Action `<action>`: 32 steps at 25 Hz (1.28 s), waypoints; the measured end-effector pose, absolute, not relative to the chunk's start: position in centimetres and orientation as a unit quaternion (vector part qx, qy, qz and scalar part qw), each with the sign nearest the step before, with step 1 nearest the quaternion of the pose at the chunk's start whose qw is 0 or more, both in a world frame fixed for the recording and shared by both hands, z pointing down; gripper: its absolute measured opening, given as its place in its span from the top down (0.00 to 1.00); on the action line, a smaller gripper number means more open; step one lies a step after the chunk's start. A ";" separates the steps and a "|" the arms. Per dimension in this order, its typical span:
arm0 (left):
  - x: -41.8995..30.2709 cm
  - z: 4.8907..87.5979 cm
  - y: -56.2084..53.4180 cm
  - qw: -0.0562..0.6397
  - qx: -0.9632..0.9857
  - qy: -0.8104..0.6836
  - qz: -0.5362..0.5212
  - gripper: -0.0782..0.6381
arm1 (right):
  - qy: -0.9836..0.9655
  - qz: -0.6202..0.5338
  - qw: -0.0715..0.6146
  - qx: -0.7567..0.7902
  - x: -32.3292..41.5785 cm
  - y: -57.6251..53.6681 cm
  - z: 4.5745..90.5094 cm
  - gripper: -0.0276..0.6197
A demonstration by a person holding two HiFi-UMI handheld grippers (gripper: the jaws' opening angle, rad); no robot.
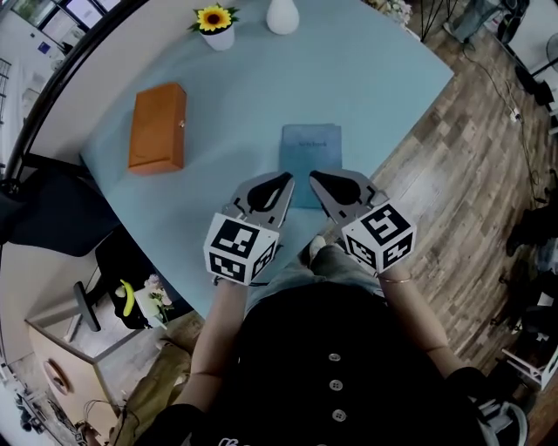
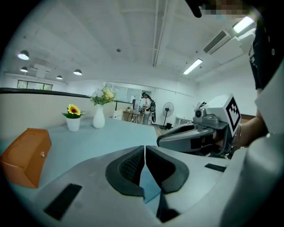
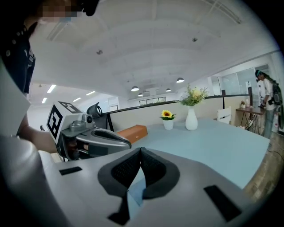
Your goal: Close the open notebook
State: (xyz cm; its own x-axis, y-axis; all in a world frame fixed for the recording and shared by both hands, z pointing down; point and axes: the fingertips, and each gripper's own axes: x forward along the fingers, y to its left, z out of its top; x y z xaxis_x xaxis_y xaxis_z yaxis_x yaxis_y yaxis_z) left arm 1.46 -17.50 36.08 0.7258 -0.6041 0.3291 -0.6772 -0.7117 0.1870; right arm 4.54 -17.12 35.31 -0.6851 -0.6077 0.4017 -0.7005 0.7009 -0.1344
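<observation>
On the pale-blue surface (image 1: 375, 78) | notebook (image 1: 310, 152) is lying closed, cover up, near the person's edge | left tool (image 1: 284, 180) and right tool (image 1: 316, 178) are hovering side by side at its near end, jaws pressed together, gripping nothing | orange box (image 1: 158, 127) is sitting well apart, leftward.

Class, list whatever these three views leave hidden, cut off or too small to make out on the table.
The notebook: in the head view its near edge is hidden behind the left claw and right claw, and the cover print is too small to read.
The white vase: in the head view its top is cut off by the upper edge.
Both gripper views: only a blue sliver shows below the jaws; notebook or table is unclear.
</observation>
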 end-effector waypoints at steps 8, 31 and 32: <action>0.9 37.7 -16.3 0.190 0.904 -0.362 0.123 0.87 | -0.910 0.139 0.180 0.346 3.5 -16.0 36.1 0.96; 1.4 38.4 -13.8 0.180 0.916 -0.329 0.139 0.87 | -0.906 0.154 0.187 0.348 3.2 -13.0 37.0 0.96; 1.4 38.4 -13.7 0.180 0.916 -0.329 0.140 0.87 | -0.906 0.154 0.187 0.348 3.2 -12.9 37.0 0.96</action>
State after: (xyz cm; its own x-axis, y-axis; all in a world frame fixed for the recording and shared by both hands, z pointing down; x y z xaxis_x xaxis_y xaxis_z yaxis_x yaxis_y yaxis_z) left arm 1.44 -13.72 38.44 0.7449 -0.5518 0.3751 -0.6528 -0.7190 0.2387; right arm 3.19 -12.93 37.02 -0.6873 -0.5734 0.4459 -0.6885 0.7099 -0.1482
